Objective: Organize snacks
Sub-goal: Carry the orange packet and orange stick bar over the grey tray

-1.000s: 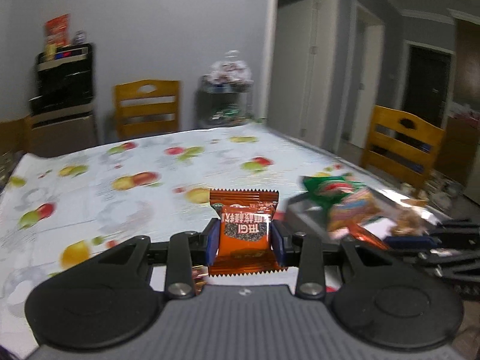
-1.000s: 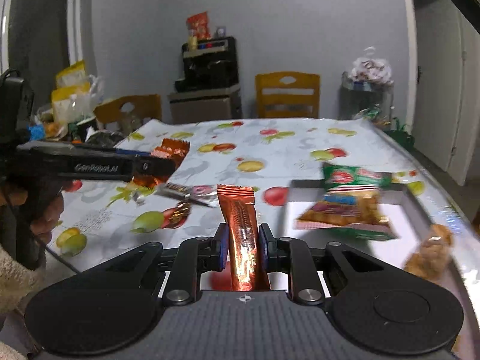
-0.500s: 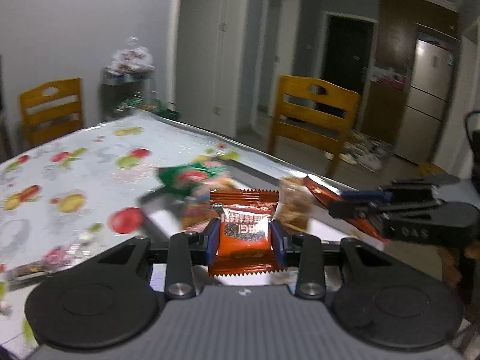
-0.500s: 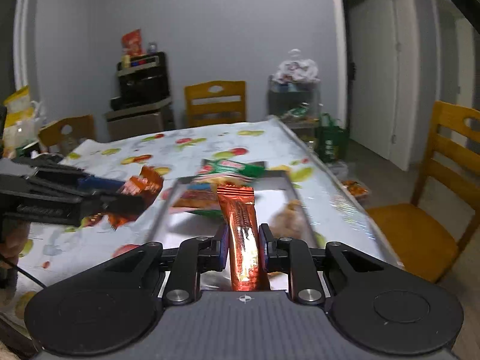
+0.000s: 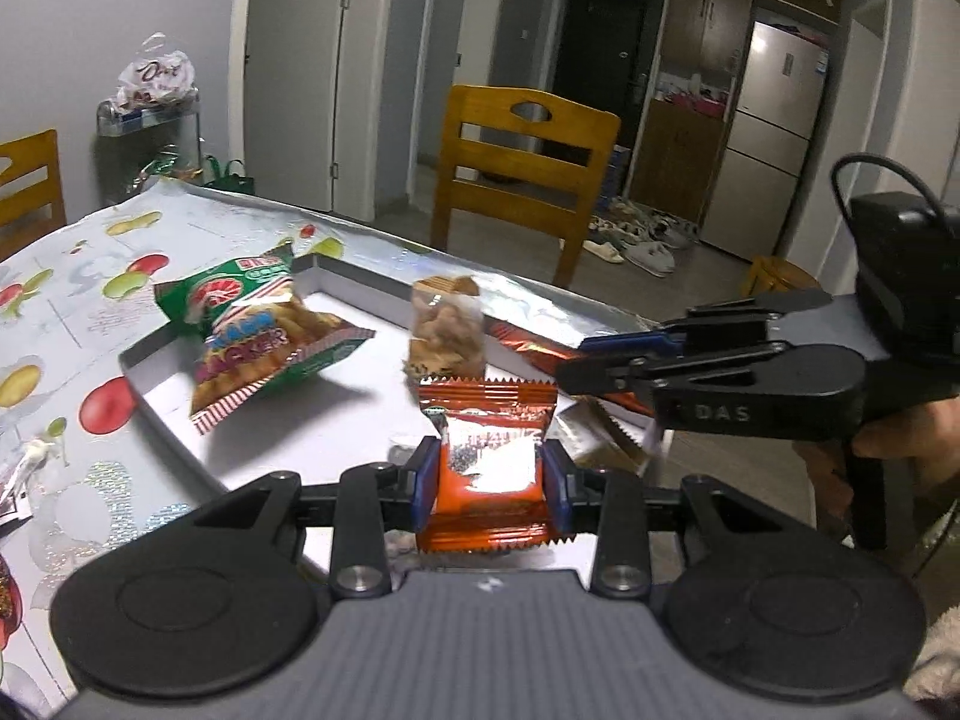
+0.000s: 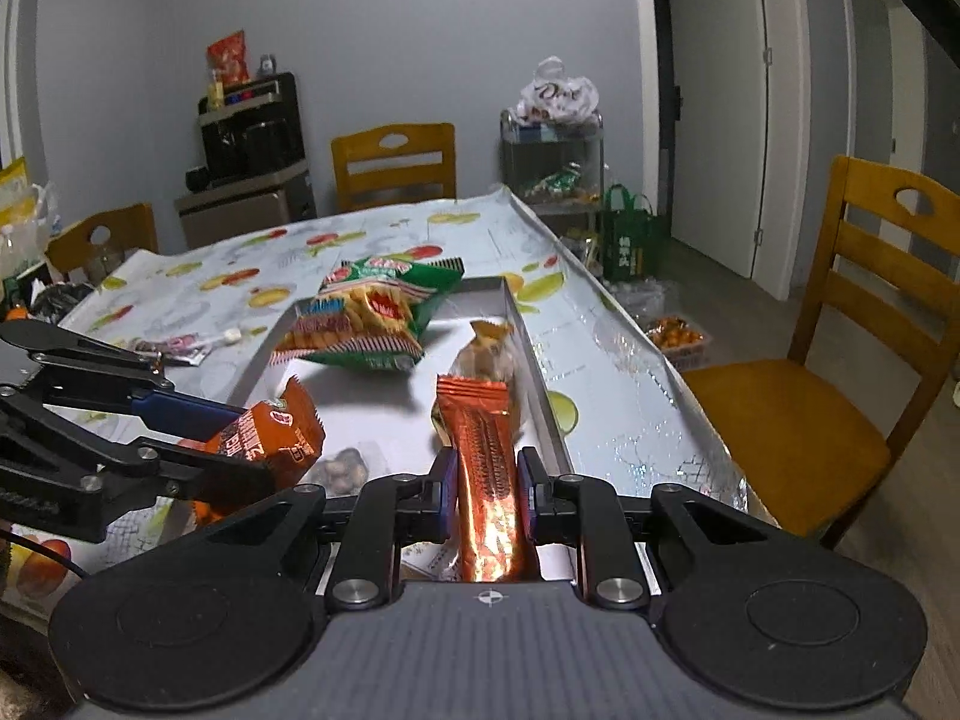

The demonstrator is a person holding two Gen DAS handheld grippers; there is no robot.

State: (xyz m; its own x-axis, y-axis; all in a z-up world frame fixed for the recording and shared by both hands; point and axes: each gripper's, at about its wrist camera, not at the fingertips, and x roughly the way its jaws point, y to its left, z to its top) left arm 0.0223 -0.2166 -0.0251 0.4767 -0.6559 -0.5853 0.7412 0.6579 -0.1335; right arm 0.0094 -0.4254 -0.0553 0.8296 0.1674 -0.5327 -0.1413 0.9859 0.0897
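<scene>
From the left wrist, the left claw [image 5: 489,474] pinches a square orange packet [image 5: 487,468] by its sides, hanging over the near end of the tray [image 5: 354,291]. In the tray lie a green cracker bag [image 5: 252,330] and a clear pouch of brown bites [image 5: 445,324]. The right claw [image 5: 570,369] comes in from the right with a long orange bar [image 5: 528,345], close to the packet. I'd say the two claws are near enough to knock together if both go down at once. The packet is slick foil held only at its edges, so it could slip or land on the rim.

From the right wrist, the right claw [image 6: 487,489] is clamped tight on the bar [image 6: 486,468], which points toward the tray's right wall [image 6: 534,354]. Released here, it might catch that wall or drop onto the pouch [image 6: 489,351]. The left claw [image 6: 240,453] and its packet [image 6: 270,438] sit over the tray's left side. A small pack of dark nuts [image 6: 342,468] also lies in the tray. More wrappers [image 6: 174,348] wait on the tabletop [image 6: 600,372].
</scene>
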